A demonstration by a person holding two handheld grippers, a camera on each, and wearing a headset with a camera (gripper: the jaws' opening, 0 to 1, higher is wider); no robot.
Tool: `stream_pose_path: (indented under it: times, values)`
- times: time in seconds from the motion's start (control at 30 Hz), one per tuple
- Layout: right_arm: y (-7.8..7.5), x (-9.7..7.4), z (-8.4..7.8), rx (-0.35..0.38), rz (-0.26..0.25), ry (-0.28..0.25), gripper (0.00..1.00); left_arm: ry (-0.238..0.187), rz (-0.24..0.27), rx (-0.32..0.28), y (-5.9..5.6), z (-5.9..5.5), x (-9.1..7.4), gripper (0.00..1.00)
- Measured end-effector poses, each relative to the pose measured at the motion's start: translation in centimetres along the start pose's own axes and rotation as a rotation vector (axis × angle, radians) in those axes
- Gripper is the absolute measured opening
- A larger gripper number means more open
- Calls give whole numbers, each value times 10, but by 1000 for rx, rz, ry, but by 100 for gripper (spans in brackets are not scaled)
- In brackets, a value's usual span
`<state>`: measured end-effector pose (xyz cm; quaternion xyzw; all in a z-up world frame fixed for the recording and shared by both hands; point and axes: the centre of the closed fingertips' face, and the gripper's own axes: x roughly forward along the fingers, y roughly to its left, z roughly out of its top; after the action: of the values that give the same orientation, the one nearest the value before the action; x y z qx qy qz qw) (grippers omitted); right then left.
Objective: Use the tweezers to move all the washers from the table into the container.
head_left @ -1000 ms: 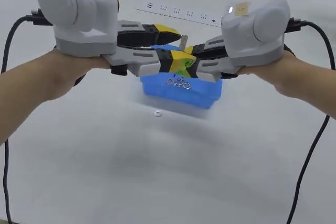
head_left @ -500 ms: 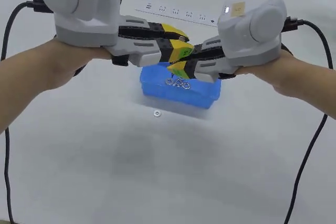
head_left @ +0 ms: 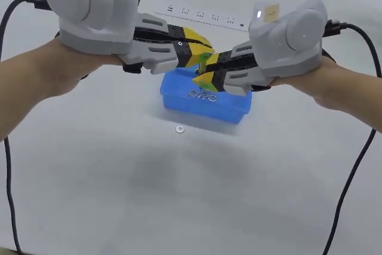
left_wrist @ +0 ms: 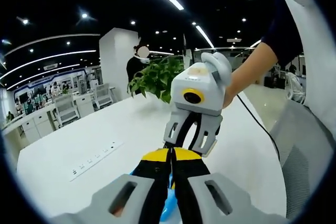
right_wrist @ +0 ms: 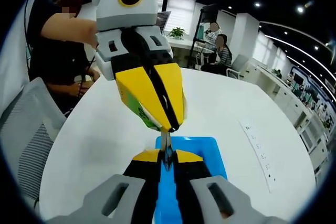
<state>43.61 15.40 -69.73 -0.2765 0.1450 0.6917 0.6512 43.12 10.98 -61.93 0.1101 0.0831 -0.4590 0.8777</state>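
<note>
Apparently mid-regrip over the blue plastic container (head_left: 230, 107), the right gripper (head_left: 200, 79) clamps thin metal tweezers (right_wrist: 167, 153), the left gripper (head_left: 206, 45) closed at their tip; next, reach the small metal washer (head_left: 179, 129) on the white table (head_left: 179, 195).

Thin metal tweezers (right_wrist: 166, 148) stand above the blue container (head_left: 210, 107) of washers (head_left: 203, 94); one washer (head_left: 179, 129) lies just outside.

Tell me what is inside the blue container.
A few washers lie inside the blue container, in its near part. The left gripper and right gripper, both shut on the tweezers, cover its back part, so anything there is hidden.
</note>
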Motion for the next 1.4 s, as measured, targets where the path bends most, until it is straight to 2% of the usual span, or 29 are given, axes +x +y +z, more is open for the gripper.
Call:
stream_pose_path:
  times: [0.23,0.3,0.37,0.5,0.57,0.77,0.9,1.03,1.1,1.17,1.3,1.4]
  values:
    - [-2,-1,2,-10,-8,8,12,12,-15,48,1,2,3,4]
    - [-4,-3,3,-19,-27,8,13,12,-10,56,5,3,3,4]
    - [-5,-4,6,24,-25,-8,14,13,-10,60,6,4,4,4]
    - [-9,-7,6,57,-41,-12,26,31,-13,91,7,3,7,4]
    - [-12,-10,5,50,-63,-12,27,30,-10,99,8,4,6,4]
    - [-12,-21,3,90,-76,-21,32,26,1,132,9,13,1,4]
    - [-10,-37,0,111,-106,-30,35,28,5,131,9,11,-9,4]
    - [-4,-52,-9,155,-135,-47,41,35,13,142,9,2,-23,4]
    - [3,-59,-8,222,-143,-99,44,33,27,138,9,0,-28,4]
    - [10,-63,-10,257,-140,-123,49,27,35,133,8,-2,-31,4]
    - [27,-70,-24,252,-151,-90,60,30,33,131,-1,-8,-35,4]
    - [38,-74,-31,254,-149,-71,66,38,30,136,-7,-18,-38,4]
